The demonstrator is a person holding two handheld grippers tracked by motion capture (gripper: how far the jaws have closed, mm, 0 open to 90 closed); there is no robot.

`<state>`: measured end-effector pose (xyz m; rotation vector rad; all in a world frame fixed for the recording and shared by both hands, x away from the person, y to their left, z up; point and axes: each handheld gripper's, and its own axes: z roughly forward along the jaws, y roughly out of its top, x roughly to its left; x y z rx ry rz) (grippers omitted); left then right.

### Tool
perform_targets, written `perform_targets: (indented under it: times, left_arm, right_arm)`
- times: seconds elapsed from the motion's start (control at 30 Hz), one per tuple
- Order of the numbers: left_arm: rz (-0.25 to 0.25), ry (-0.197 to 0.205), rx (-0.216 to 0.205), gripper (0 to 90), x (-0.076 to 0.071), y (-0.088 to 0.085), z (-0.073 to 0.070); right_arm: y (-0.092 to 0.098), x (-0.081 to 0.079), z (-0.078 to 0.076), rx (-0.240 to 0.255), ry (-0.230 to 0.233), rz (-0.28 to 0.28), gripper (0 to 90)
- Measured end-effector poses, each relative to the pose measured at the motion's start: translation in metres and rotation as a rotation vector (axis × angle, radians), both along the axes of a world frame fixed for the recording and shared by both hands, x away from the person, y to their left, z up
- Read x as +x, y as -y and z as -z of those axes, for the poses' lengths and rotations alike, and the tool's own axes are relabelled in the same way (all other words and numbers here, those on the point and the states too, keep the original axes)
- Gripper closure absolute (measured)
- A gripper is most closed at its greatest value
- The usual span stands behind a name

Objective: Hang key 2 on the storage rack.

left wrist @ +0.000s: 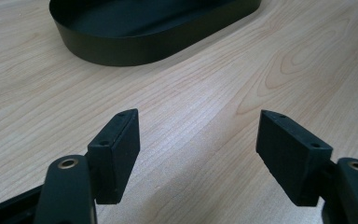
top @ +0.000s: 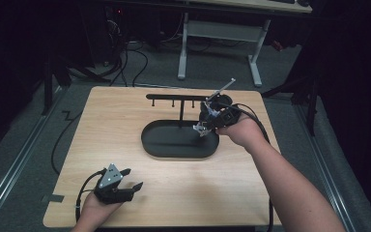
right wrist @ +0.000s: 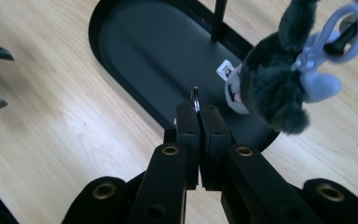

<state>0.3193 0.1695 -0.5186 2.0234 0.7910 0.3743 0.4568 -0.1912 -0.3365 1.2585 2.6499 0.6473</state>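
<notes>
A black oval tray (top: 174,152) lies mid-table, and a post rises from it to a hooked crossbar (top: 174,96). My right gripper (right wrist: 196,109) is over the tray's right end (top: 212,118), shut on a thin metal ring (right wrist: 195,95) that stands up edge-on between its jaws. Just right of the ring, a grey plush keychain toy (right wrist: 270,88) hangs by a pale clasp (right wrist: 328,32). I cannot tell whether the ring is joined to the toy. Near the table's front left, my left gripper (top: 132,179) rests low and open, with bare wood between its jaws (left wrist: 198,149).
The tray's dark wall (left wrist: 121,46) lies ahead of the left gripper across open wood. The table's front edge (top: 174,224) is close behind the left hand. A white desk frame (top: 217,34) and cables stand on the floor beyond the table.
</notes>
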Motion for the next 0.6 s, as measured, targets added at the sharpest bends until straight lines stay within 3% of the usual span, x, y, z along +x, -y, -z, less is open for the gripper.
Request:
perform_targets:
  times: [0.6]
  left_arm:
    - [0.003,-0.005,-0.005,31.0,0.001,-0.001,0.001]
  right_arm:
    - [-0.029,0.040,-0.016,0.017,0.020,-0.005,88.9]
